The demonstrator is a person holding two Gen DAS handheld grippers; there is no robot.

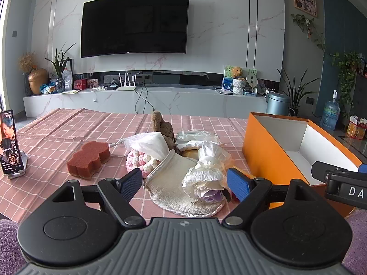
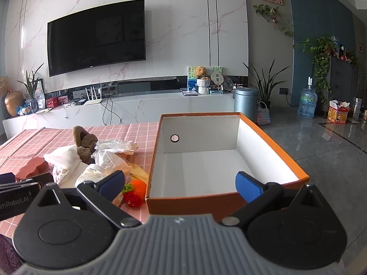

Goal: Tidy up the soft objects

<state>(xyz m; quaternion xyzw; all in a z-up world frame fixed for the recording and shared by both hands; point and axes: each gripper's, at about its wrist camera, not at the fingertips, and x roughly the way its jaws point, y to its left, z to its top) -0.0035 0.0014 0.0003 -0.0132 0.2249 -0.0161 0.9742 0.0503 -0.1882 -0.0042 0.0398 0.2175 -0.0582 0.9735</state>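
Observation:
A pile of soft things lies on the pink checked tablecloth (image 1: 57,133): a cream pouch (image 1: 169,188), crumpled white plastic bags (image 1: 206,171), a pink and white knitted piece (image 1: 140,160), a brown plush toy (image 1: 162,126) and a red-brown sponge (image 1: 88,157). My left gripper (image 1: 184,182) is open, its fingers either side of the pouch and bags. An empty orange box (image 2: 229,155) stands to the right. My right gripper (image 2: 181,184) is open at the box's near edge. Knitted orange and red fruits (image 2: 134,191) lie by the box.
A phone on a stand (image 1: 9,144) plays video at the table's left edge. Behind the table are a TV (image 1: 135,23), a white cabinet (image 1: 146,98), a grey bin (image 2: 245,104) and plants. My right gripper shows in the left wrist view (image 1: 339,183).

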